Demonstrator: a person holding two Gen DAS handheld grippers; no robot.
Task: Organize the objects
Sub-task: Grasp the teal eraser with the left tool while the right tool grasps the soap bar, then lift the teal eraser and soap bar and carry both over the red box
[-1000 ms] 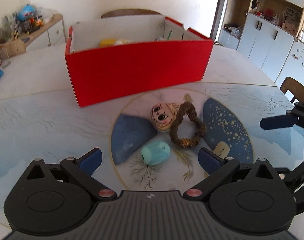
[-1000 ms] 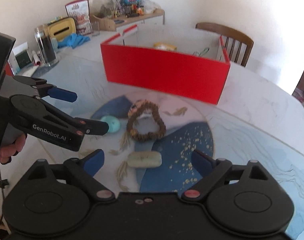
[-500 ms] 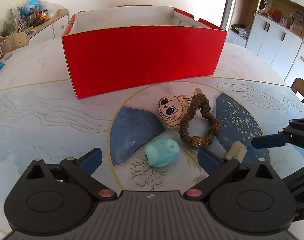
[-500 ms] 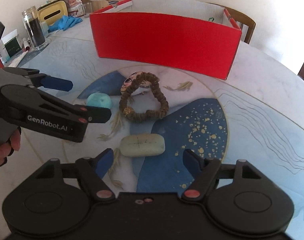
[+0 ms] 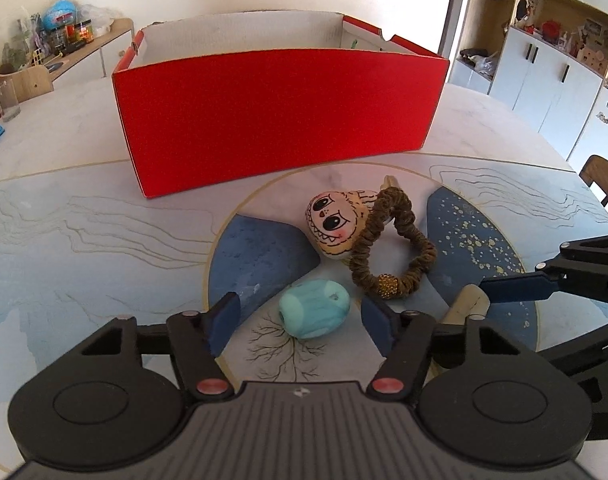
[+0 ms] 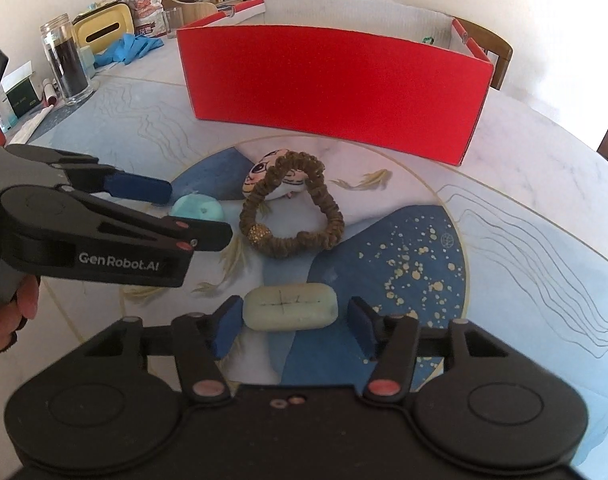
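The left gripper (image 5: pixel 300 318) has just been closing; its jaws stand half-wide around the teal egg (image 5: pixel 315 309), with gaps on both sides. The egg lies on the table (image 5: pixel 84 240), long axis running roughly jaw to jaw, its small hole facing up. The right gripper (image 6: pixel 292 326) has also been closing, about the pale bar (image 6: pixel 291 306); the bar's long axis runs straight across between the pads. The left pad seems to meet the bar's end, though I cannot be sure; the right pad stands clear. Beyond lie a brown scrunchie (image 6: pixel 294 216), overlapping a face toy (image 5: pixel 335 222), then the red box (image 6: pixel 331 88).
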